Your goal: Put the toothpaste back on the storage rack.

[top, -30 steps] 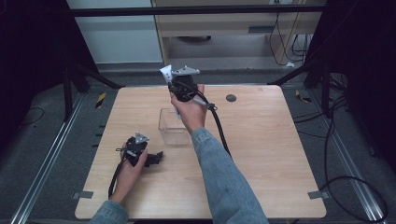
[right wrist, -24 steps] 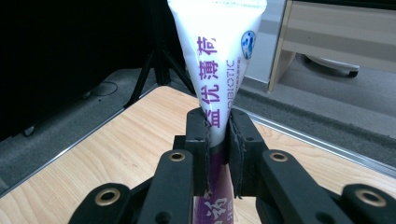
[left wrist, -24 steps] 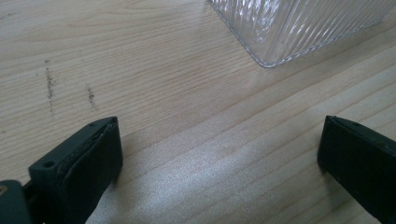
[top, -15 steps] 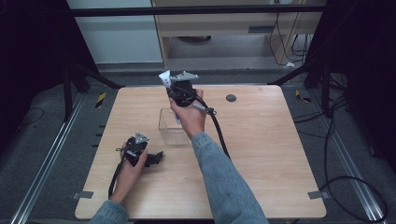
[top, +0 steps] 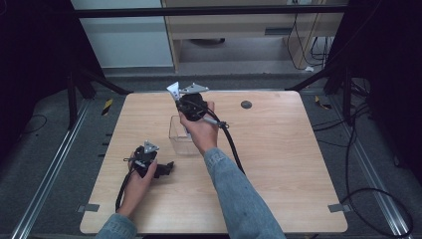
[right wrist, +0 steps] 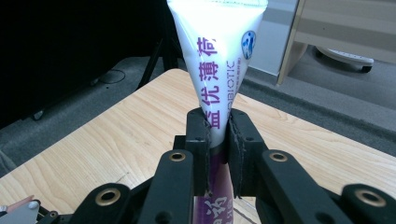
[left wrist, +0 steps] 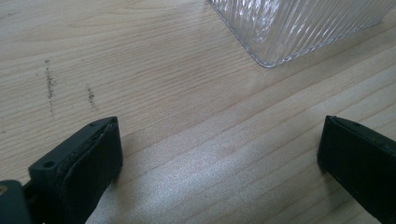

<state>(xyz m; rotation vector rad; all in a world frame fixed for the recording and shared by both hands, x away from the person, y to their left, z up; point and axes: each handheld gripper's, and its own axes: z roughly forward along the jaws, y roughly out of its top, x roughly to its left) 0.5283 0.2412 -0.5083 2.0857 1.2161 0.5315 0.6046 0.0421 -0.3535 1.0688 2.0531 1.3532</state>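
Note:
My right gripper [right wrist: 217, 130] is shut on a white toothpaste tube [right wrist: 219, 56] with purple lettering. The tube stands upright, flat crimped end on top. From the high view, this gripper [top: 191, 102] hovers over the far edge of a clear ribbed plastic container [top: 180, 135], and the tube's white end [top: 173, 90] sticks up. My left gripper [top: 166, 168] rests on the wooden table [top: 278, 164] just left of the container and is open. In the left gripper view its jaws [left wrist: 219, 154] stand wide apart over bare wood, and a corner of the container [left wrist: 299, 23] lies ahead.
A small dark round disc [top: 246, 104] is set in the tabletop at the far right. The right gripper's cable [top: 231, 144] trails across the table along the person's sleeve. Metal rails and dark floor surround the table.
The right gripper with the tube has drifted slightly lower and nearer over the container. The left gripper has stayed where it was.

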